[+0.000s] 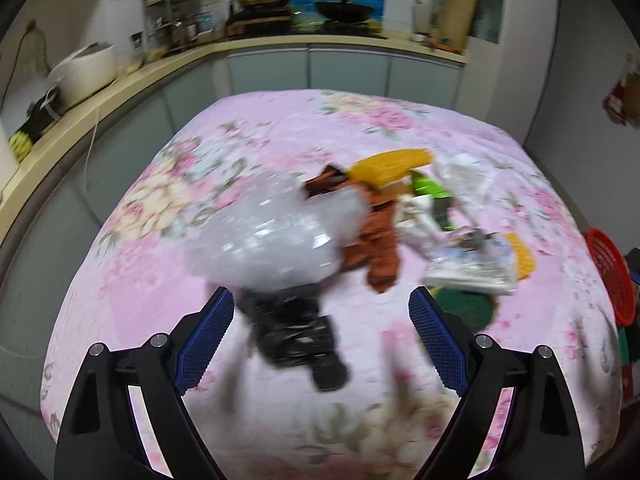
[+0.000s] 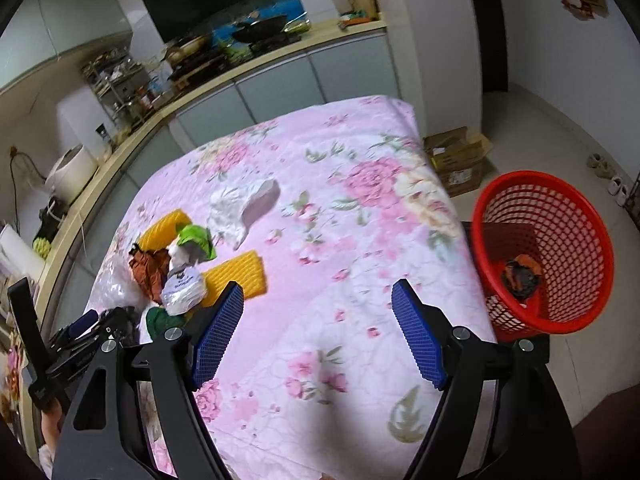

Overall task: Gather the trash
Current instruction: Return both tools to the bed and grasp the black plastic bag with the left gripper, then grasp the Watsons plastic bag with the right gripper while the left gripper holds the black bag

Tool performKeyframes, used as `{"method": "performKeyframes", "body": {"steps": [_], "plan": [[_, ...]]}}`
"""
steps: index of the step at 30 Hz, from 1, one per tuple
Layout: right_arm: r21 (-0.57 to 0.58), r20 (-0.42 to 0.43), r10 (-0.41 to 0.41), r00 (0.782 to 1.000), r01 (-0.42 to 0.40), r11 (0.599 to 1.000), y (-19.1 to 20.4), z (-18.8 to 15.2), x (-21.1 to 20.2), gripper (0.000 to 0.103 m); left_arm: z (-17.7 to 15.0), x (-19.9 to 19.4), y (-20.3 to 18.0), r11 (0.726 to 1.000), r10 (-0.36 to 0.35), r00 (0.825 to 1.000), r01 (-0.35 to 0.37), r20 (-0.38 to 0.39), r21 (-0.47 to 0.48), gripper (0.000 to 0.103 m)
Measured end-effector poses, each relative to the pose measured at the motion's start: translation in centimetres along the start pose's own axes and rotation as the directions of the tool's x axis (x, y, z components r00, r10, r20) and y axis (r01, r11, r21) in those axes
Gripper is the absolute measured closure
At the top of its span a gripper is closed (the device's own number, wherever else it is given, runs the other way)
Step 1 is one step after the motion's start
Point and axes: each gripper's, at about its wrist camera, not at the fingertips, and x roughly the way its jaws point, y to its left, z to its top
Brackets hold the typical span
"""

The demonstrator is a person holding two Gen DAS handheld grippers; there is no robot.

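You are between pickups: some trash already lies in the basket, a heap waits on the table, and both claws are empty. The next move, as I judge it, calls for lowering one claw onto a single piece and closing on it.

Nearest you in the left wrist view, your left claw (image 1: 320, 332) stands wide and released, pads pressing on nothing. A crumpled black bag (image 1: 298, 336) lies in the lower middle of that frame, between the pads and just beyond them; it is blurred, so I cannot tell whether a pad touches it. Just above it sits a clear plastic bag (image 1: 276, 236), mid frame. To the right of that lie a brown wrapper (image 1: 378, 240), a white packet (image 1: 470, 266) and a yellow foam sleeve (image 1: 394, 166).

In the right wrist view your right claw (image 2: 318, 334) is also released, over bare flowered tablecloth (image 2: 340, 208). The heap lies at the left of that frame, a second yellow foam sleeve (image 2: 240, 274) just beside the left pad. A white bag (image 2: 244, 208) lies apart, above centre. The red basket (image 2: 554, 316) stands at the right edge, off the table, with dark and orange scraps inside
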Motion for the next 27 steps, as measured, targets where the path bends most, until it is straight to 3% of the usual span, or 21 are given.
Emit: {"method": "performKeyframes", "body": {"steps": [8, 15, 22, 27], "plan": [[-0.064, -0.058, 0.04, 0.998, -0.044, 0.997, 2.9, 0.1, 2.2, 0.029, -0.8, 2.8, 1.1, 0.998, -0.054, 0.996, 0.052, -0.067, -0.032, 0.017], [-0.116, -0.097, 0.067, 0.993, -0.079, 0.99, 5.5, 0.2, 3.9, 0.029, -1.3, 3.7, 1.8, 0.996, -0.077, 0.994, 0.073, -0.072, -0.05, 0.018], [-0.196, -0.139, 0.107, 0.984, -0.133, 0.972, 8.4, 0.5, 6.4, 0.029, -1.5, 4.1, 2.1, 0.995, -0.091, 0.993, 0.087, -0.081, -0.05, 0.054], [-0.254, -0.19, 0.138, 0.972, -0.184, 0.95, 10.8, 0.6, 9.2, 0.029, -1.5, 3.8, 2.3, 0.993, -0.109, 0.991, 0.106, -0.075, -0.051, 0.059]]}}
